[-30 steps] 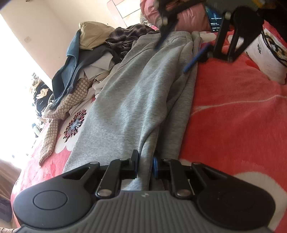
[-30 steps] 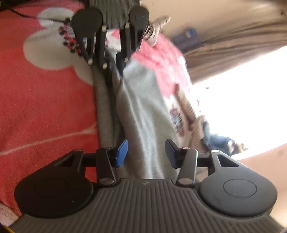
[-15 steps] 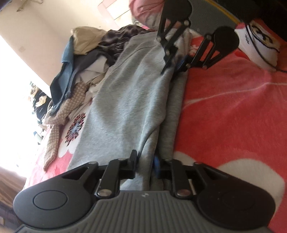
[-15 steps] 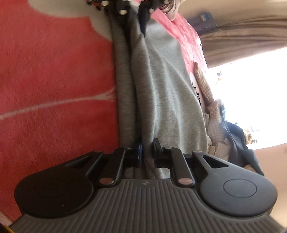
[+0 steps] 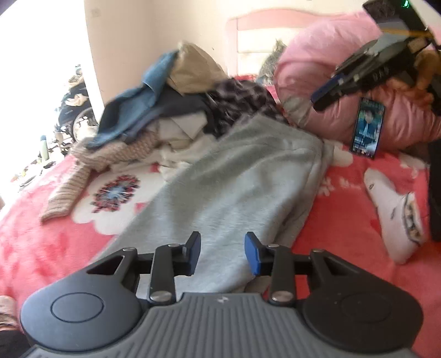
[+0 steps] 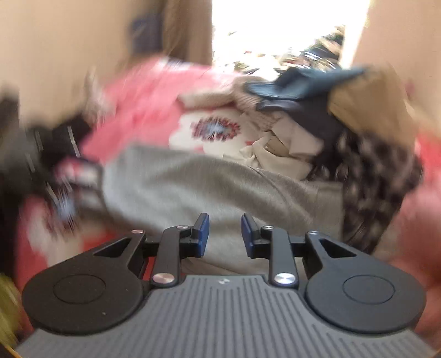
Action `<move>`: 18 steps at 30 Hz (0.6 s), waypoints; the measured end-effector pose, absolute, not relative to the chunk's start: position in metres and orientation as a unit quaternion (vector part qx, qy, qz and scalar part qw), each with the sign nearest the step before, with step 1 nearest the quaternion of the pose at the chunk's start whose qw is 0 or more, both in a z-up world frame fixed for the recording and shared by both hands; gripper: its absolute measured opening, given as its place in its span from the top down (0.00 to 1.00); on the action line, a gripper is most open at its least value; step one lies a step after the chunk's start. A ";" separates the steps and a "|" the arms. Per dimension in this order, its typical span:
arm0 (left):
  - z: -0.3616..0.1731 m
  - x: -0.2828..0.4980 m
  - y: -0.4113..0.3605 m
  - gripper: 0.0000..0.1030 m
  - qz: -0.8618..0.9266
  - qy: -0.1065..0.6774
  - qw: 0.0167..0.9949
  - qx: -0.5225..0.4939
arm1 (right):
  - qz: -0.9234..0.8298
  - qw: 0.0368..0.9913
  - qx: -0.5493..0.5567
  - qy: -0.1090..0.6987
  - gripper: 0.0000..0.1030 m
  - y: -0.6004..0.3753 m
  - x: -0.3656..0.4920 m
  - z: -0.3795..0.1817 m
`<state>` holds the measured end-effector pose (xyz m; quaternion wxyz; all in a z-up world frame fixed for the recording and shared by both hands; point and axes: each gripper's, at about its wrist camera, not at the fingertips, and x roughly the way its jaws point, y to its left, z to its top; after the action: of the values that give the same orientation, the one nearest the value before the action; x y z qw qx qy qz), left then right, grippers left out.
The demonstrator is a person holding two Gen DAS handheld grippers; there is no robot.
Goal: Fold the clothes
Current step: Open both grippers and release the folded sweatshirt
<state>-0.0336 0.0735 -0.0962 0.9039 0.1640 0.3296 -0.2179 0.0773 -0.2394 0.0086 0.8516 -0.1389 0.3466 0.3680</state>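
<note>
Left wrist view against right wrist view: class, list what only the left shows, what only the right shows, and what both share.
Only the left wrist view shows the pink pillow, the phone leaning on it, and a white sock. Only the right wrist view shows the bright window and brown curtain. Both show the grey sweatpants lying on the red blanket, the clothes pile, and each other's gripper; both the left gripper and right gripper have just been opening, with nothing between the jaws.

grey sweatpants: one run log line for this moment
left gripper open, jaws just opening | right gripper open, empty | grey fleece sweatpants flat on red bedspread
</note>
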 end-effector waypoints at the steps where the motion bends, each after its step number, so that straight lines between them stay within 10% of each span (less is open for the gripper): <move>1: -0.109 -0.029 0.066 0.65 -0.219 0.343 0.896 0.179 | 0.360 0.858 -0.128 0.342 0.76 -0.240 0.077 -0.002; 6: -0.151 -0.046 0.047 0.63 -0.197 0.352 0.876 0.264 | 0.347 0.823 -0.133 0.429 0.84 -0.229 0.094 -0.047; 18: -0.128 -0.015 0.082 0.64 -0.216 0.396 0.890 0.066 | 0.277 0.827 -0.231 0.431 0.91 -0.226 0.168 -0.115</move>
<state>-0.0147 0.0823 -0.1279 0.8897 0.0663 0.3964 -0.2164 0.1680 -0.2262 -0.1150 0.8270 -0.2309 0.4314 0.2768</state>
